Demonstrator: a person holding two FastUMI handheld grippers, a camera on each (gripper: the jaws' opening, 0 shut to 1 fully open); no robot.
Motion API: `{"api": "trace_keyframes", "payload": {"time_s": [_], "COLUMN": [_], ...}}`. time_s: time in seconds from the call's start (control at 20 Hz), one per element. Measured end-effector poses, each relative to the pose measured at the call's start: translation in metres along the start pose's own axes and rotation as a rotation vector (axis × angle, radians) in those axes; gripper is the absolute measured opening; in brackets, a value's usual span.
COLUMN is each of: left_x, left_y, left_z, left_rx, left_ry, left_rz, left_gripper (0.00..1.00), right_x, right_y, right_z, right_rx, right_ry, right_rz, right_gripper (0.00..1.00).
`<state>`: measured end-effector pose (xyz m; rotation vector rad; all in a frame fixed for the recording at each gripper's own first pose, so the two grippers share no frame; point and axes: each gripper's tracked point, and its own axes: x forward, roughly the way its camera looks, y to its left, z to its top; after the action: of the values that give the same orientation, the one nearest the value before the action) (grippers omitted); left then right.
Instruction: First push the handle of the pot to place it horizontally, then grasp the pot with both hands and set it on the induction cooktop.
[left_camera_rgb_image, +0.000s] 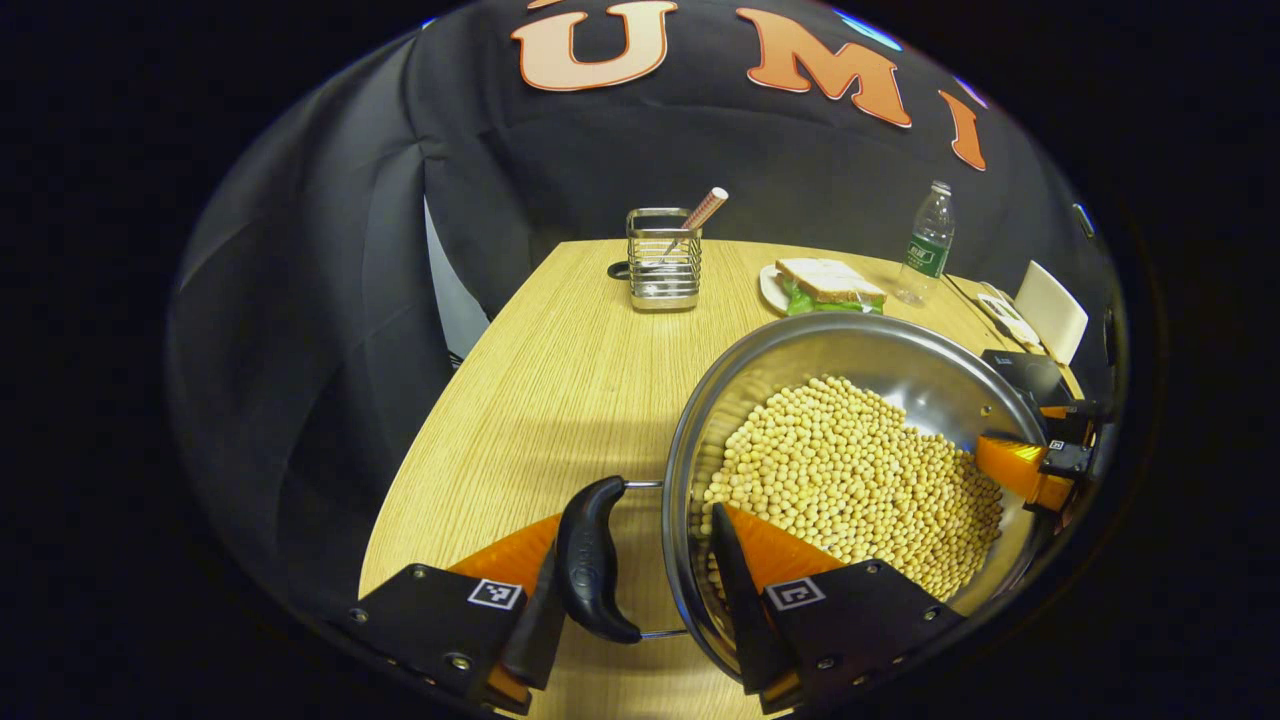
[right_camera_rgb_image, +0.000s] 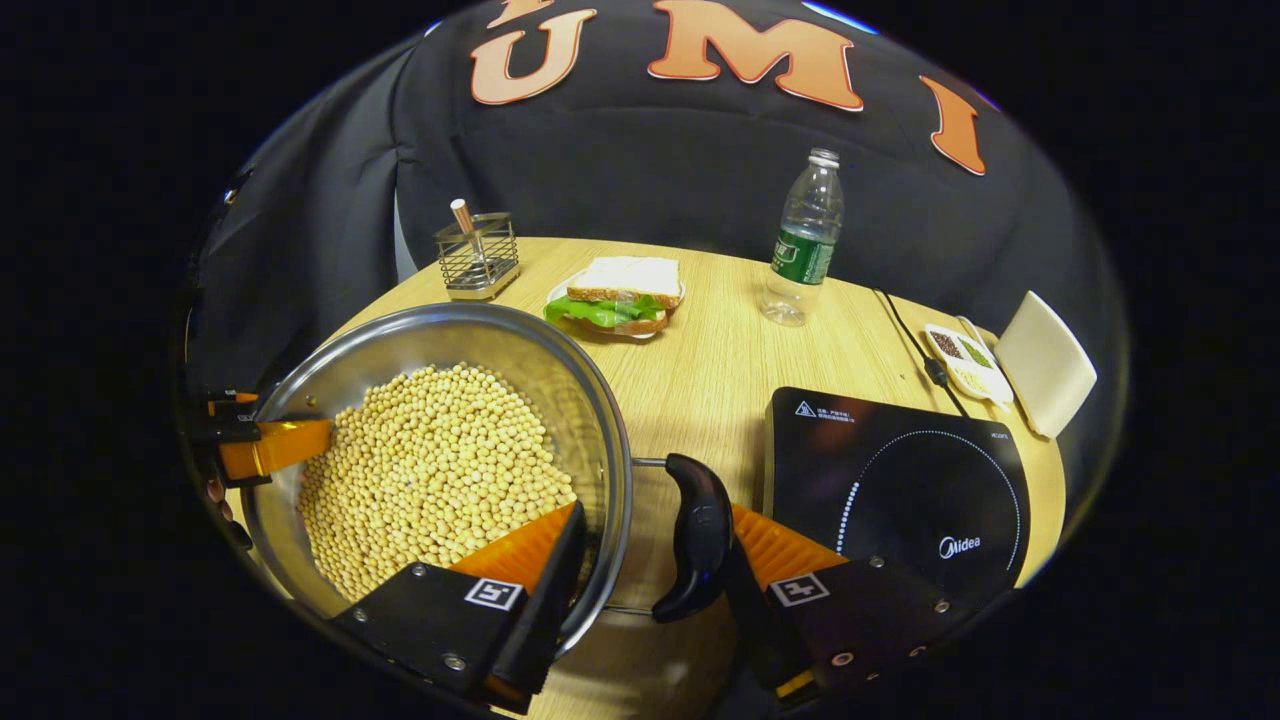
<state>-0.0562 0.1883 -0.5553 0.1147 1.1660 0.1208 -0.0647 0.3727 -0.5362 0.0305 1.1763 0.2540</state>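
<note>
Both grippers (left_camera_rgb_image: 640, 590) (right_camera_rgb_image: 650, 585) straddle the pot (left_camera_rgb_image: 900, 370) rim and handles.

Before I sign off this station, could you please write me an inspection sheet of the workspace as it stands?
Surface: light wooden table.
Job's things: steel pot full of yellow beans, black side handles level; cooktop bare, to the pot's right.
Clutter: sandwich on a plate, water bottle, wire holder, small dish, white card.
Grippers: left gripper straddles handle and rim; right gripper likewise on the opposite side; whether either is pressing cannot be told.
Cables: black cord behind the cooktop.
Surroundings: black cloth wall.
</note>
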Motion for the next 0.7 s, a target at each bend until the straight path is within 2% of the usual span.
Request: {"api": "trace_keyframes", "payload": {"time_s": [0.25, 0.4, 0.45, 0.5, 0.55, 0.7], "left_x": [-0.006, -0.005, -0.006, -0.008, -0.01, -0.024], "left_y": [0.0, 0.0, -0.001, -0.001, -0.002, -0.002], "left_z": [0.001, 0.001, 0.002, 0.003, 0.005, 0.018], "left_rx": [-0.059, -0.057, -0.046, -0.042, -0.044, -0.024], "left_ry": [-0.046, -0.061, -0.069, -0.077, -0.089, -0.133], "left_rz": [-0.003, 0.023, 0.032, 0.041, 0.045, 0.061], "left_gripper": [0.65, 0.6, 0.62, 0.6, 0.64, 0.61], "right_x": [0.001, -0.002, -0.002, -0.003, -0.004, -0.014], "right_y": [0.0, 0.004, 0.004, 0.004, 0.004, 0.001], "right_z": [0.003, 0.002, 0.001, -0.001, -0.001, 0.01], "right_rx": [0.034, 0.063, 0.061, 0.066, 0.078, 0.095], "right_ry": [0.001, 0.009, 0.012, 0.014, 0.019, -0.021], "right_rz": [0.021, 0.041, 0.044, 0.049, 0.058, 0.067], "right_gripper": [0.67, 0.56, 0.58, 0.56, 0.55, 0.54]}}
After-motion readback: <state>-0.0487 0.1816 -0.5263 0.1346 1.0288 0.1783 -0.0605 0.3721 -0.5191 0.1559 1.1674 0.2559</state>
